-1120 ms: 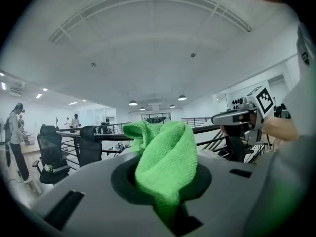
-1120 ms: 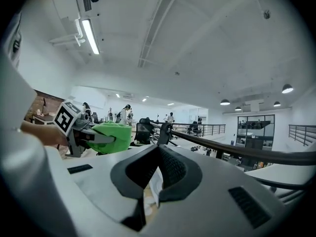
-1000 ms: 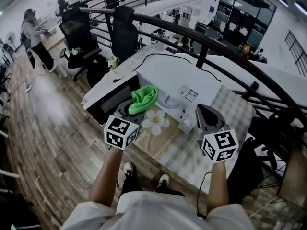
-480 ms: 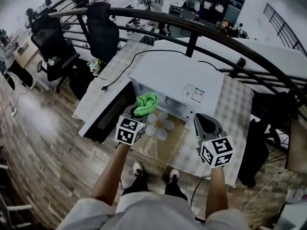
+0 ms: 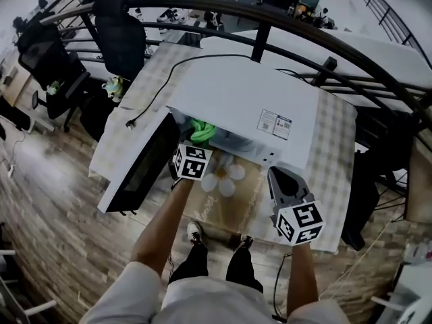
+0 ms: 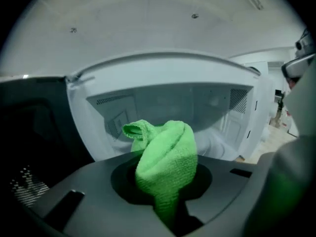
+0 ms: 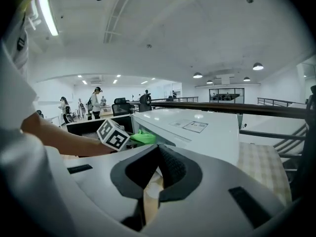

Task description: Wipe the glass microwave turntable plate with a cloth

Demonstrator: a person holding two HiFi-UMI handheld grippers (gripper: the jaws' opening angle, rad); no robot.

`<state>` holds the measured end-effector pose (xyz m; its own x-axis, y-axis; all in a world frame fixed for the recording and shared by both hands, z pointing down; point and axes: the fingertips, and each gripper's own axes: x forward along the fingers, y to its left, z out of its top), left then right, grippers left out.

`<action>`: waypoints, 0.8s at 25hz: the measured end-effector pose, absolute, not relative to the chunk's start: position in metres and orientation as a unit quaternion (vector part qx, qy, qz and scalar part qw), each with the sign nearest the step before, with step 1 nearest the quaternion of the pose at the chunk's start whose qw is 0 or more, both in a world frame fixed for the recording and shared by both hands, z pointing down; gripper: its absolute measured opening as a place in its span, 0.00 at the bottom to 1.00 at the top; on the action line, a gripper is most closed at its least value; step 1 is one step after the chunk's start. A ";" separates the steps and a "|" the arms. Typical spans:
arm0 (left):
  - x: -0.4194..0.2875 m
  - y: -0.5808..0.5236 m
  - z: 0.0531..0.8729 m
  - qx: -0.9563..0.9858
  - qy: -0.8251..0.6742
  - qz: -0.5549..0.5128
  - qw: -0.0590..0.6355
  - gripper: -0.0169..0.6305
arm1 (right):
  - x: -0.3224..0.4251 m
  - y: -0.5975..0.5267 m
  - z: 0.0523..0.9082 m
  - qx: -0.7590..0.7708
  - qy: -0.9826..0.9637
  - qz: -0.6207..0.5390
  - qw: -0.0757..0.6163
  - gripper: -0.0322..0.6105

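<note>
Green cloth [image 6: 165, 152] is being clamped by left gripper [image 6: 167, 209], microwave [image 6: 163, 73] just ahead; right gripper [image 7: 158, 154] is being held closed; label [image 5: 273, 123] unreadable.

Black office chair [image 5: 115, 25] beside railing [image 5: 202, 7]; flower-print mat [image 5: 226, 176] on checkered tablecloth [image 5: 334, 167]; wooden floor [image 5: 54, 201].

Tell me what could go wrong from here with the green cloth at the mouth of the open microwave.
The left claw pinches the green cloth by a narrow tail; rubbing could pull it free. The open door stands close beside the left arm and may get bumped. The right claw is shut, empty and off to the side, so nothing steadies the microwave if wiping pushes it.
</note>
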<state>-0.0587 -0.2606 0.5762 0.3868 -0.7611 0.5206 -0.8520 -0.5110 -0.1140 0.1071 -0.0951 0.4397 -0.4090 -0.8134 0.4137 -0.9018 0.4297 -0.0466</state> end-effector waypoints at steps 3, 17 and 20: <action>-0.050 -0.273 0.603 0.822 -0.476 0.300 0.088 0.15 | 0.110 -0.093 0.455 0.517 -0.825 0.142 0.178 0.07; 0.042 -0.244 0.631 0.854 -0.393 0.306 0.152 0.15 | 0.155 -0.080 0.470 0.533 -0.809 0.162 0.191 0.07; 0.077 -0.232 0.629 0.868 -0.365 0.294 0.161 0.15 | 0.159 -0.077 0.468 0.536 -0.806 0.161 0.192 0.07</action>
